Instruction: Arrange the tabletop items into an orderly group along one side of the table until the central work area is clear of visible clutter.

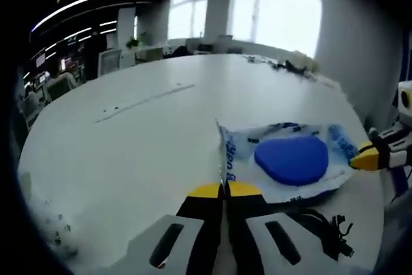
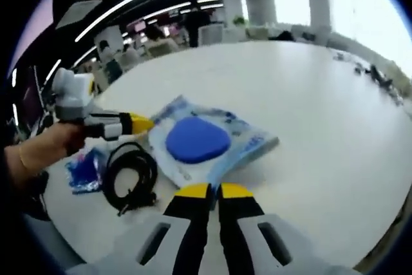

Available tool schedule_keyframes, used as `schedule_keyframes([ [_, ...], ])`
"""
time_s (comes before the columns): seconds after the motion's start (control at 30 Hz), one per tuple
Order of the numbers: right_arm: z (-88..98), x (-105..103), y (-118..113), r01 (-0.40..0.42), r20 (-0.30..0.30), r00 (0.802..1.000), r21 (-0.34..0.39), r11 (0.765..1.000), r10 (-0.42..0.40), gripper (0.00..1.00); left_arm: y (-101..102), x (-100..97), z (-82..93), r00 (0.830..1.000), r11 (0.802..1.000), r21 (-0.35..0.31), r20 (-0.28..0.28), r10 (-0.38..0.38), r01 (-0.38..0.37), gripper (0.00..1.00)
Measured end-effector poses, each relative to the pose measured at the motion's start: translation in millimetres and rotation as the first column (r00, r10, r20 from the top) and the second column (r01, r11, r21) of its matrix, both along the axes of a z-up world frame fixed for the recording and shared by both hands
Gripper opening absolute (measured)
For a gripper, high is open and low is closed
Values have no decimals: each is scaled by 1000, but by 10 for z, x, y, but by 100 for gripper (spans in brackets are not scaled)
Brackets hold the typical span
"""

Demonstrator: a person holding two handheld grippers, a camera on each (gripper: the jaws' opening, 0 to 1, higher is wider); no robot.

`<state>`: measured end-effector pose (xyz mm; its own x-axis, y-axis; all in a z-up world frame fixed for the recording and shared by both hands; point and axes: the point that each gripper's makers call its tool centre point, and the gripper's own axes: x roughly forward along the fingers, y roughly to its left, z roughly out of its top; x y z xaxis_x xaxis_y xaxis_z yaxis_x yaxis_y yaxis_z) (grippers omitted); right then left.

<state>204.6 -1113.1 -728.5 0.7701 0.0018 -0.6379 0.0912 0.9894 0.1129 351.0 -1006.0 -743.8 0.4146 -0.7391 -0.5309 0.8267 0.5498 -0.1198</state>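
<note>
1. In the left gripper view, the left gripper (image 1: 224,189) rises from the bottom with its yellow-tipped jaws pressed together, clamped on the near edge of a clear plastic packet (image 1: 286,162) that holds a blue oval pad (image 1: 291,159).
2. The right gripper (image 1: 367,157) enters that view from the right, its yellow tip touching the packet's far edge.
3. In the right gripper view, the right gripper (image 2: 207,190) also has its jaws together, pinching the near edge of the packet (image 2: 212,143) around the blue pad (image 2: 197,139).
4. That view adds things the other does not show clearly: a person's hand (image 2: 45,147) holding the left gripper (image 2: 141,123), which meets the packet from the left.
5. It also shows a coiled black cable (image 2: 131,173) on the white table (image 2: 309,88), just left of the packet, and a small blue wrapper (image 2: 85,169) beyond the coil, near the table's edge.
6. The left gripper view shows only a black tangle of the cable (image 1: 328,227) beside its jaws, and small dark items (image 1: 290,65) far off by the windows.
7. The packet lies near the table's near curved edge.
8. Beyond it the tabletop is broad and open across its middle in both views.
</note>
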Motion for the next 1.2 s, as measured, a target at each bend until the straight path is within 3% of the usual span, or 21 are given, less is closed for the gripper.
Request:
schedule_keyframes([
  [0.07,33,37,-7,-1,11,1000,0,1000,1,1,12,12,35,1000,1000,-5,3,7,-7,1],
  [0.17,57,119,-22,-21,23,1000,-1,1000,21,0,58,49,81,999,1000,19,52,13,-14,1],
  [0.4,207,351,-93,-63,61,996,-29,998,65,0,181,89,196,996,998,3,70,62,-62,1],
  [0.63,295,596,-25,-117,84,989,-34,993,119,0,362,150,295,987,993,15,108,117,-119,1],
  [1.03,366,909,141,-230,88,968,-87,969,237,0,713,174,326,965,967,-9,55,255,-255,1],
  [1.2,327,1053,248,-274,78,957,-82,958,281,0,843,215,291,953,955,2,71,296,-296,1],
])
